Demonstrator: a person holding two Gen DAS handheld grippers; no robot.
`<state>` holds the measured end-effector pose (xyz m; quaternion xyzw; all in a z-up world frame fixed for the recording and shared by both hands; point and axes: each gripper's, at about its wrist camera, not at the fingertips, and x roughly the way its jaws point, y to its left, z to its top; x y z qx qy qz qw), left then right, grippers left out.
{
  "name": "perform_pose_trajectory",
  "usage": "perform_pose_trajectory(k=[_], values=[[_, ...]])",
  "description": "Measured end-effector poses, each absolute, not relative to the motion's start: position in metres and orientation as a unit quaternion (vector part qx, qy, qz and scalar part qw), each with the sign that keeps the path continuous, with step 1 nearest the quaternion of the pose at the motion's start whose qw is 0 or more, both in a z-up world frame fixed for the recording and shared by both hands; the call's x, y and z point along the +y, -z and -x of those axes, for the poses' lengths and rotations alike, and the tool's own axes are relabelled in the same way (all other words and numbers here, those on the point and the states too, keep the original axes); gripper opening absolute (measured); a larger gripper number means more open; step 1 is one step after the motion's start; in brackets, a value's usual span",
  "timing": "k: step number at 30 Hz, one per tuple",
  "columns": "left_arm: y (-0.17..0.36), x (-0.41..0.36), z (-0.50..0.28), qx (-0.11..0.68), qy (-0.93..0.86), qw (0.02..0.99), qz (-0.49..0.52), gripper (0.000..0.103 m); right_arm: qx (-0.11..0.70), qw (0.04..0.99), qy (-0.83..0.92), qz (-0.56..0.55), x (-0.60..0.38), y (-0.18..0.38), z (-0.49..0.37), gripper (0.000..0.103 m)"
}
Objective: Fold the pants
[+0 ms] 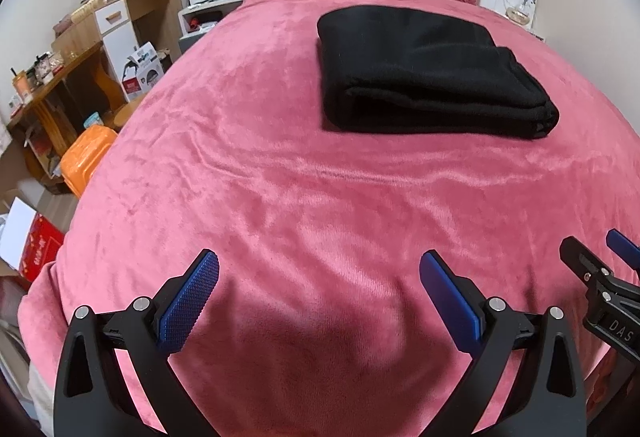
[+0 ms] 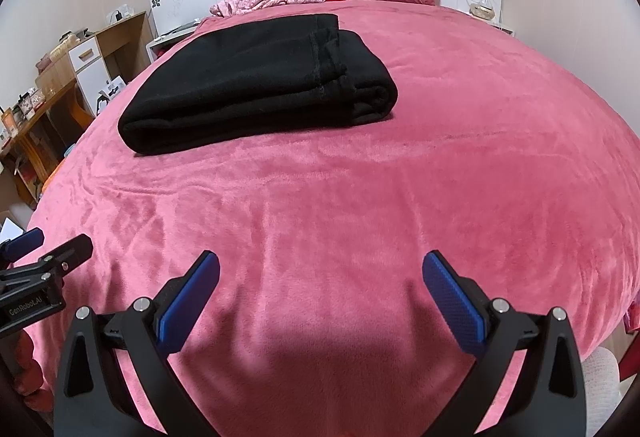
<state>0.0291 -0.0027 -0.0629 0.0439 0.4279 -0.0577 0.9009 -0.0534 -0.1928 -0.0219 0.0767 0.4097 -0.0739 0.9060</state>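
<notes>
While pants [image 1: 432, 73] lie folded, hand-held grippers [image 1: 320, 293] [image 2: 320, 293] wide, empty.

Your left gripper [image 1: 319, 269] is spread wide with nothing in it. Your right gripper [image 2: 320, 269] is spread wide too, also with nothing. You hold them side by side, pointing forward.
</notes>
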Motion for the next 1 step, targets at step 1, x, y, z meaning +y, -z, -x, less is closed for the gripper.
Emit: perform_pose_trajectory(k=[1], values=[[0.0639, -0.0034, -0.0300, 0.430, 0.057, 0.900, -0.045, 0.100, 0.410, 0.906, 0.073, -0.077, -0.1932, 0.0226, 0.0530, 0.101]])
